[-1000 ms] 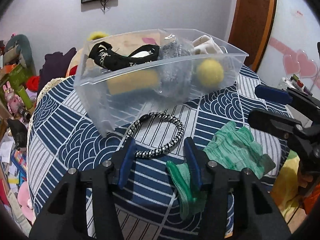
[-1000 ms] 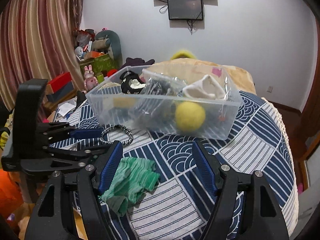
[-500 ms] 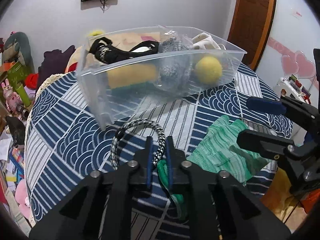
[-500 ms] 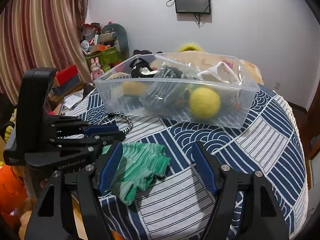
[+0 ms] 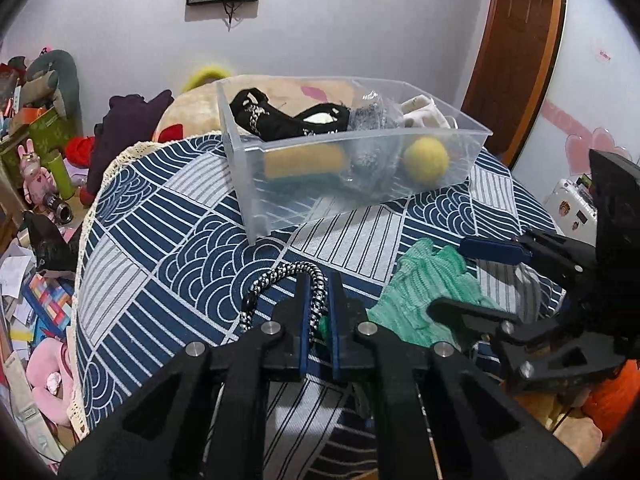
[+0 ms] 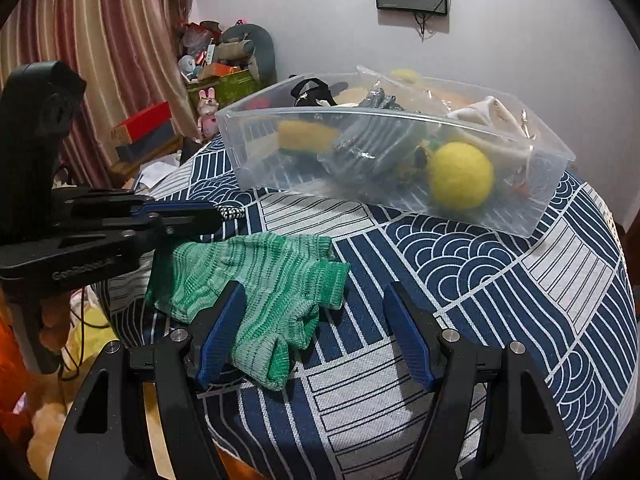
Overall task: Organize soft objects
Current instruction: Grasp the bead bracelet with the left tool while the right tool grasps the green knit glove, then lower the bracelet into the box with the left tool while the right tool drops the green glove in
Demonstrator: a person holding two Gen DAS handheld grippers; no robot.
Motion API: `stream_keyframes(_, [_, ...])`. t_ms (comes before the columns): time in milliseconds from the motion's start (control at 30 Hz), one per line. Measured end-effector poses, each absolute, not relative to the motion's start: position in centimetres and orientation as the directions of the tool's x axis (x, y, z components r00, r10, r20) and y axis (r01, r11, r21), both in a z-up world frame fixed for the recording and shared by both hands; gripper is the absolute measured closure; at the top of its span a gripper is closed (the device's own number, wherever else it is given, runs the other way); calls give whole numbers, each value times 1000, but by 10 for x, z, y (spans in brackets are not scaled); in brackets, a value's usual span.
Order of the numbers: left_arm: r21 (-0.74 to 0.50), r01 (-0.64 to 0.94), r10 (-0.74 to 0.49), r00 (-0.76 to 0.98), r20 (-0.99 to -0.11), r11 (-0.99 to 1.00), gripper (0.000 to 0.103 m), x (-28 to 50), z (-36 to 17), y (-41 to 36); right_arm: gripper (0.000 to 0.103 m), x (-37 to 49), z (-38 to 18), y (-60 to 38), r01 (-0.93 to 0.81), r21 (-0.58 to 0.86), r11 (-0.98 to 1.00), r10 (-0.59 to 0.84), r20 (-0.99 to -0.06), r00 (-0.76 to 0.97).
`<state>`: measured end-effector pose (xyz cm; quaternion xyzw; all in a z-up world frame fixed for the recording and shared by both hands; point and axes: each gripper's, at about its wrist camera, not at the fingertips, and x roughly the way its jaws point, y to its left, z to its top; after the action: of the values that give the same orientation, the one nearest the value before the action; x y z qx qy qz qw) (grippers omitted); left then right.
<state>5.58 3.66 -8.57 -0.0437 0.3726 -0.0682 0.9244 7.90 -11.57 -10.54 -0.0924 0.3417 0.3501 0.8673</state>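
Observation:
My left gripper [image 5: 319, 286] is shut on a black-and-white braided cord loop [image 5: 280, 276], lifted just off the patterned cloth; its end shows in the right wrist view [image 6: 231, 212]. A green knit glove [image 6: 260, 280] lies on the cloth, also seen in the left wrist view [image 5: 424, 292]. My right gripper [image 6: 316, 300] is open, its left finger [image 6: 224, 320] against the glove. The clear plastic bin [image 5: 360, 144] farther back holds a yellow ball [image 6: 460, 176], a yellow sponge, black fabric, a grey bagged item and a white cloth.
The round table wears a blue-and-white patterned cloth [image 6: 500, 280] with a lace edge. Toys, boxes and papers clutter the floor at left [image 5: 36, 200]. A wooden door [image 5: 512, 40] stands at the back right.
My left gripper closed on the braided cord and lifted it toward the camera. My right gripper moved forward over the green glove, staying open.

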Motion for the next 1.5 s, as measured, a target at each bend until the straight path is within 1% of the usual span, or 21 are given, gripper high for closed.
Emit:
stream_keyframes(33, [-132,98,-162,713,-682,986,96,55,-84,37,35,79,-105,-117,-665,70,743,537,-657,530])
stream_keyframes(133, [-132,99,-163,710,-685,986,96,50,-83,40,42,83,-104,-118,-653,41,756,516,-652,556])
stream_keyframes(233, [-127,98,-159,708,-689,987,96,46,-82,43,44,85,-104,-120,-650,22,759,504,-652,567])
stream_keyframes(367, [-122,105,-160,700,-696,987,94,42,-84,42,52,86,-99,-122,-612,-54,789,444,-637,629])
stream_keyframes(433, [-122,112,-165,689,-705,986,93,42,-88,41,53,89,-97,-127,-592,-60,804,426,-636,643])
stream_keyframes(567, [-116,131,-174,667,-724,985,81,44,-99,34,53,90,-88,-136,-552,-53,832,405,-623,669])
stream_keyframes(633, [-111,135,-173,661,-731,985,81,45,-103,31,52,88,-81,-142,-560,-7,828,441,-610,659])
stream_keyframes(700, [-101,128,-161,665,-729,987,81,47,-106,30,51,86,-74,-143,-578,30,816,478,-596,645])
stream_keyframes(733, [-102,126,-160,667,-728,987,81,48,-107,29,46,85,-72,-143,-588,43,808,495,-592,636])
stream_keyframes(767, [-108,120,-161,670,-724,987,81,50,-108,30,36,83,-71,-141,-602,58,796,515,-588,624])
stream_keyframes(833, [-116,113,-162,675,-720,987,81,52,-109,31,30,80,-71,-136,-623,72,779,540,-582,608])
stream_keyframes(900, [-117,105,-157,681,-715,988,84,52,-109,32,30,78,-76,-127,-642,62,764,545,-595,591])
stream_keyframes(967, [-129,102,-164,683,-712,986,93,51,-109,35,30,79,-86,-115,-655,47,754,535,-623,571])
stream_keyframes(1100, [-141,84,-159,696,-700,986,96,47,-105,41,30,81,-107,-101,-653,0,758,489,-663,567])
stream_keyframes(1167, [-137,80,-152,712,-685,987,97,42,-99,41,33,78,-110,-99,-650,-49,758,466,-656,594])
stream_keyframes(1200, [-135,79,-151,718,-680,988,97,41,-97,42,39,76,-109,-99,-646,-63,761,458,-652,604])
stream_keyframes(1233, [-132,81,-149,725,-672,988,97,39,-94,42,47,76,-108,-100,-644,-64,763,457,-651,606])
stream_keyframes(1267, [-130,85,-150,733,-663,988,97,37,-90,41,59,77,-107,-102,-636,-61,769,454,-648,611])
stream_keyframes(1367, [-108,93,-141,758,-637,990,97,33,-79,40,74,83,-100,-112,-601,-36,798,441,-644,625])
stream_keyframes(1500, [-93,90,-128,779,-614,992,97,33,-67,40,77,86,-90,-125,-579,-2,815,454,-620,640])
